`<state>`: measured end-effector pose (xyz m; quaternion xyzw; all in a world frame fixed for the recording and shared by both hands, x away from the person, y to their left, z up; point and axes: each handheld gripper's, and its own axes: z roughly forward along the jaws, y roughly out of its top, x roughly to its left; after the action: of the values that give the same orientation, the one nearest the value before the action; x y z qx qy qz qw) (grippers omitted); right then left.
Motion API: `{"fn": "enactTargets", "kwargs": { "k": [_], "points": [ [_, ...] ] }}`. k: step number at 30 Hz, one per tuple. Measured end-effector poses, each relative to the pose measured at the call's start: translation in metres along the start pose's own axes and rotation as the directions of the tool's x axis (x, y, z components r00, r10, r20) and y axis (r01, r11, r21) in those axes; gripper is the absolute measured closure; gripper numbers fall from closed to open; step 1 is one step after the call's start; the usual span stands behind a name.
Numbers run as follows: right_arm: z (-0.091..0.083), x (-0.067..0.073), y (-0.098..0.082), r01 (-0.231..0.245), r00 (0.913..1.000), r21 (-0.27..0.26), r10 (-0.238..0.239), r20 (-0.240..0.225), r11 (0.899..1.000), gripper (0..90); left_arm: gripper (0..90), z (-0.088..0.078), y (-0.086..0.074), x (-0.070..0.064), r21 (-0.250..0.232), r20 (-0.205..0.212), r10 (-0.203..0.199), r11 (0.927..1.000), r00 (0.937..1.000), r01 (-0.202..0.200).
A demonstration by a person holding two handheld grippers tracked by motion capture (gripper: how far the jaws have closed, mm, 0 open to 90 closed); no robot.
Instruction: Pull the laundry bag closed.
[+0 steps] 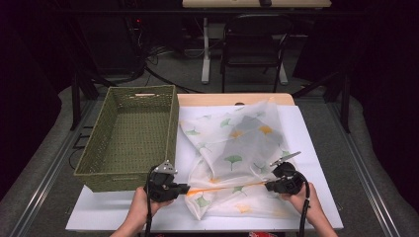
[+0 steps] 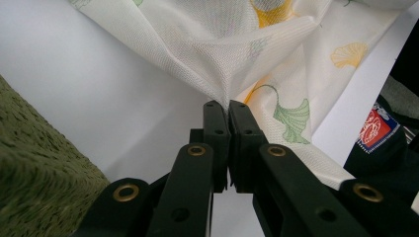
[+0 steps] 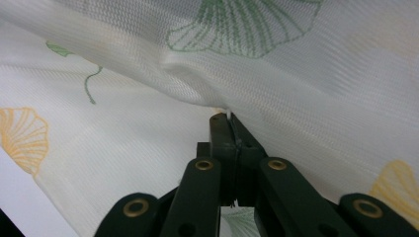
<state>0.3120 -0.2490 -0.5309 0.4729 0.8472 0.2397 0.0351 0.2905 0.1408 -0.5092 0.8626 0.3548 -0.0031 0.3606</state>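
Two hands are coming in at the near edge of the table (image 1: 316, 148), each holding a gripper, and between them a white cloth (image 1: 237, 143) printed with green and yellow leaves is lying spread on the white tabletop. It is taking up the middle and right of that surface, rumpled, with its far edge lifting slightly near the wooden back strip. A near fold of the cloth is being pulled into a taut line running from one gripper to the other.

Left of the cloth, a green woven basket (image 1: 106, 143) is sitting on the table, its long side just beside the cloth's left edge.

Down at the front left, the left gripper (image 1: 187, 187) is pinching the cloth: in the left gripper view its jaws are standing pressed together with a gathered point of fabric (image 2: 222, 94) caught at their tips (image 2: 229, 104), the basket's wall (image 2: 34, 163) showing close by.

At the front right, the right gripper (image 1: 269, 186) is likewise clamping the cloth; the right gripper view is showing its jaws closed on a ridge of fabric (image 3: 207, 98) at their tips (image 3: 228, 117).
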Motion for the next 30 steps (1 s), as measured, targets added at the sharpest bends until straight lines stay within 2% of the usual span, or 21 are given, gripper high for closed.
{"fn": "enactTargets", "kwargs": {
  "k": [2,4,7,9,12,14,21,25,26,30],
  "points": [
    [-0.001,0.001,0.0,-0.026,0.9997,0.005,0.026,0.0,1.0,90.0,88.3,0.0,0.0,-0.001,-0.004,-0.001,-0.004,1.0,1.0,0.004],
    [-0.001,-0.002,-0.001,-0.007,0.9999,-0.005,0.007,-0.01,1.0,90.0,88.3,0.0,0.0,0.0,-0.002,-0.002,0.003,1.0,1.0,-0.003],
    [-0.002,-0.005,-0.001,-0.013,0.9999,0.001,0.013,-0.004,1.0,90.0,88.3,0.001,0.0,0.001,0.001,0.001,0.001,1.0,1.0,-0.001],
    [-0.002,-0.007,-0.002,-0.027,0.9996,0.008,0.027,-0.003,1.0,90.0,88.3,0.001,0.0,0.001,0.0,0.002,-0.006,1.0,1.0,0.006],
    [-0.002,-0.009,-0.003,-0.034,0.9994,0.013,0.034,0.005,0.999,90.0,88.3,0.0,0.0,0.001,0.002,-0.002,0.009,1.0,1.0,-0.009],
    [-0.003,-0.01,-0.003,-0.031,0.9994,0.013,0.031,0.014,0.999,90.0,88.3,0.0,0.0,0.001,-0.001,-0.001,0.001,1.0,1.0,-0.001],
    [-0.006,-0.017,-0.006,-0.057,0.998,0.021,0.056,0.029,0.998,90.0,88.3,-0.001,0.0,0.0,0.0,-0.008,0.009,1.0,0.9999,-0.009],
    [-0.007,-0.02,-0.008,-0.075,0.9969,0.022,0.075,0.023,0.997,90.0,88.3,0.0,0.0,0.0,-0.002,-0.006,0.007,1.0,1.0,-0.007],
    [-0.007,-0.021,-0.008,-0.069,0.997,0.029,0.068,0.036,0.997,90.0,88.3,0.0,0.0,0.0,-0.001,-0.005,0.005,1.0,1.0,-0.005],
    [-0.009,-0.024,-0.009,-0.082,0.9963,0.026,0.082,0.026,0.996,90.0,88.4,0.0,0.001,0.0,0.004,-0.003,0.007,1.0,1.0,-0.007]
  ]
}}
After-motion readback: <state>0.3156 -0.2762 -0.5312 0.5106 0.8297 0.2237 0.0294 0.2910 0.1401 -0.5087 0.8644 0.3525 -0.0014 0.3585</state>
